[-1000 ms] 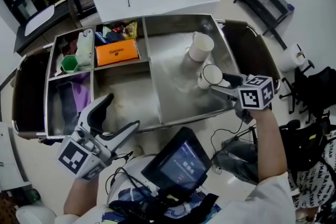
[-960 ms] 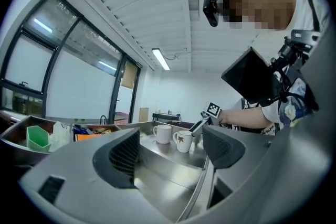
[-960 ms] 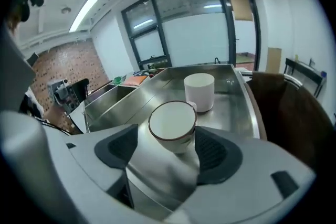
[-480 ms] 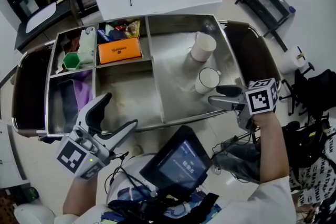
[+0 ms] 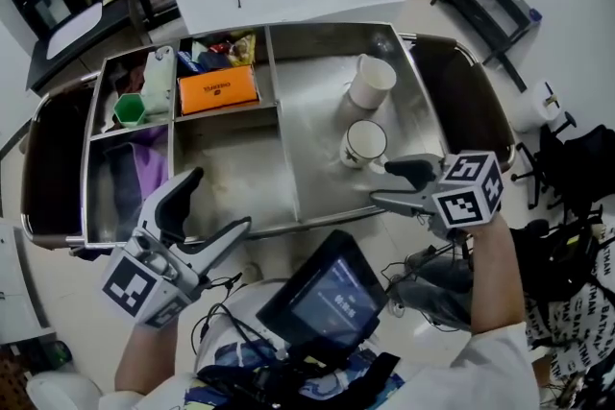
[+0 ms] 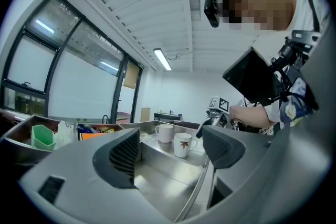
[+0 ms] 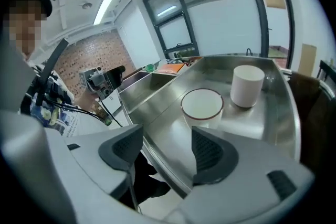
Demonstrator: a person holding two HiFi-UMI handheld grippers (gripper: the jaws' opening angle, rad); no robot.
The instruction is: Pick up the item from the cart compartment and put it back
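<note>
One stainless cart [image 5: 307,218] fills the head view, and we note that its large right compartment [image 5: 317,125] holds both mugs. Compared with a second ago, the main change lies with the right gripper [image 5: 381,184]: its jaws were then at the nearer mug, whereas now we find it drawn back toward the cart's near rim, with its tips clear of the mug. In the right gripper view we read its jaws as partly apart and closing, with only bare steel and the cart edge between them, so it holds nothing. The left gripper [image 5: 223,202] has not changed its station: we see it hovering off the near rim in front of the empty left front compartment, jaws spread wide and nothing between them. The task's item, the leaf-print mug [image 5: 364,145], stands upright on the compartment floor, mouth up and red-rimmed, just beyond the right gripper's tips and not touching them. The plain white mug [image 5: 371,83] stands behind it, near but apart. We judge from this that the mug has been released and the put-back step is complete. No further handling of the mug appears necessary, unless another pick is intended. We see no tilt in the mug and expect it to stay put. The orange box [image 5: 217,92] and the green cup [image 5: 128,112] sit undisturbed in the rear left compartments.
</note>
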